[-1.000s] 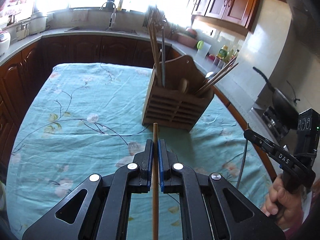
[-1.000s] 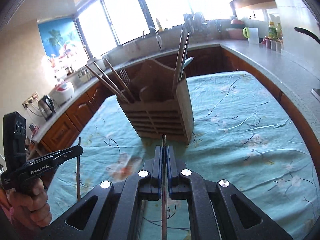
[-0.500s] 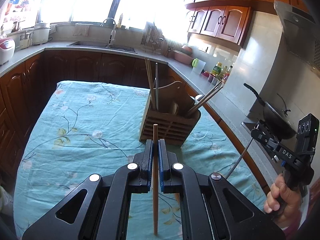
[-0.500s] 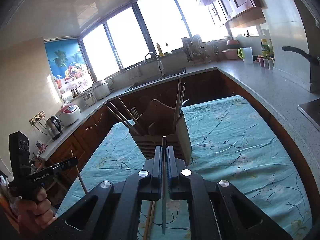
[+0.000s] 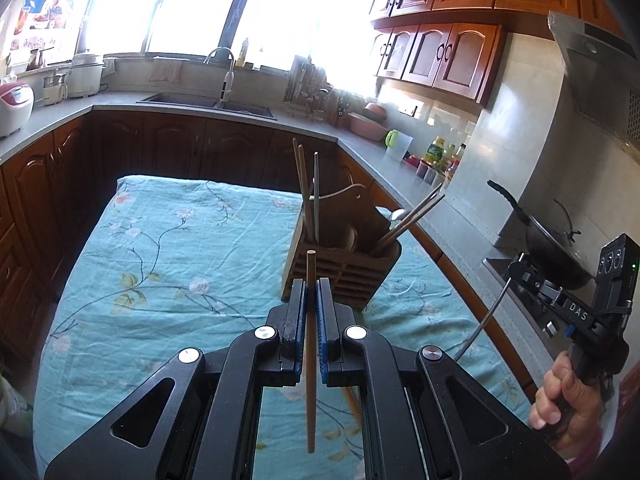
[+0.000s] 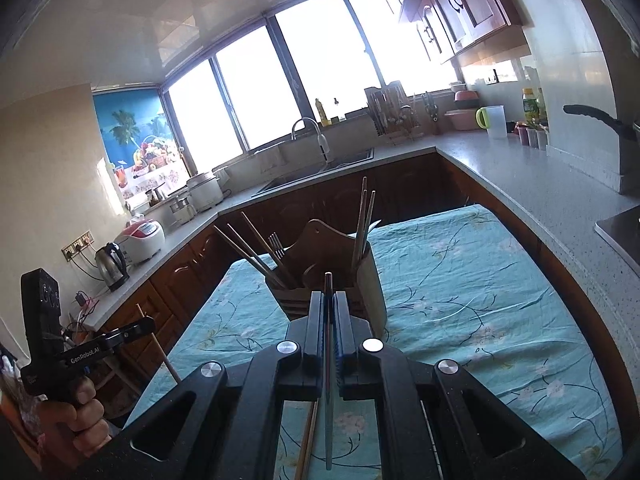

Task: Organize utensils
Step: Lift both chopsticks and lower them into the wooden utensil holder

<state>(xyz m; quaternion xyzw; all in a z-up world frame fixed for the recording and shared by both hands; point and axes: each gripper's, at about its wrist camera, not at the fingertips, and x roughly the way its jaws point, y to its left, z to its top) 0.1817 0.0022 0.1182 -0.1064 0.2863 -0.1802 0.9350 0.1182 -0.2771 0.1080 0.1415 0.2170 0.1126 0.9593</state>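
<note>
2 fisheye views ride the hand-held tongs, each looking forward and slightly down along its fingers across the bench [image 5: 168,248]. Both share the wooden utensil holder [image 5: 344,276] nearby, the far sink [image 6: 320,168] and windows; each catches the other hand at its edge.

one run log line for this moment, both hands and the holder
left hand-held gripper: shut on wooden chopstick | right hand-held gripper: shut on metal chopstick | slatted wooden utensil holder: ahead on floral teal tablecloth

Utensil holder [image 5: 340,268] stands on the tablecloth [image 5: 168,264], chopsticks [image 5: 303,188] inside it.
</note>
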